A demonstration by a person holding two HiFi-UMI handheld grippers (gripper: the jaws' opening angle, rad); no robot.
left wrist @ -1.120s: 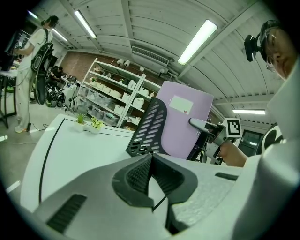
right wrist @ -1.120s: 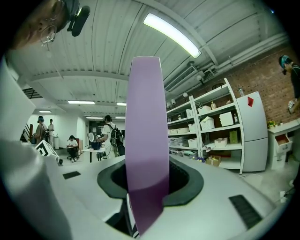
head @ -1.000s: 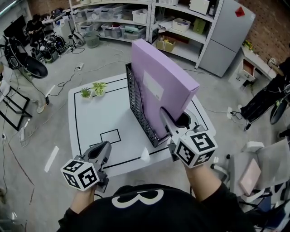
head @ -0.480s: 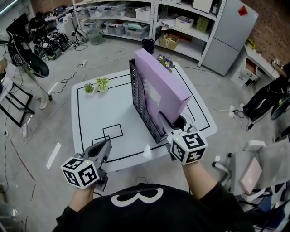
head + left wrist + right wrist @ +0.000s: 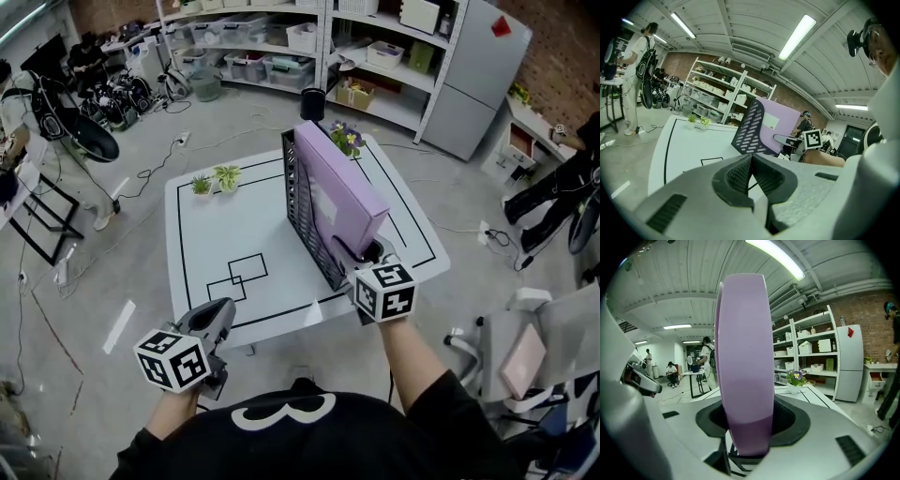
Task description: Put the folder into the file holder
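Spreading apart, the right gripper's (image 5: 356, 255) fingers are opening around the near end of the lilac folder (image 5: 342, 192), whose spine stands upright between them (a sliver of dark pad shows on either side of it). The folder stands on edge inside the black mesh file holder (image 5: 302, 208), rising well above its wall. The holder sits on the right half of a white table (image 5: 211, 239) marked with black lines. The left gripper (image 5: 751, 172) has its fingers pressed together with nothing between them, and it hangs low off the table's near left corner. Two small green plants (image 5: 214, 180) stand at the far left of the table, and a purple-flowered pot (image 5: 344, 140) stands beyond the holder.
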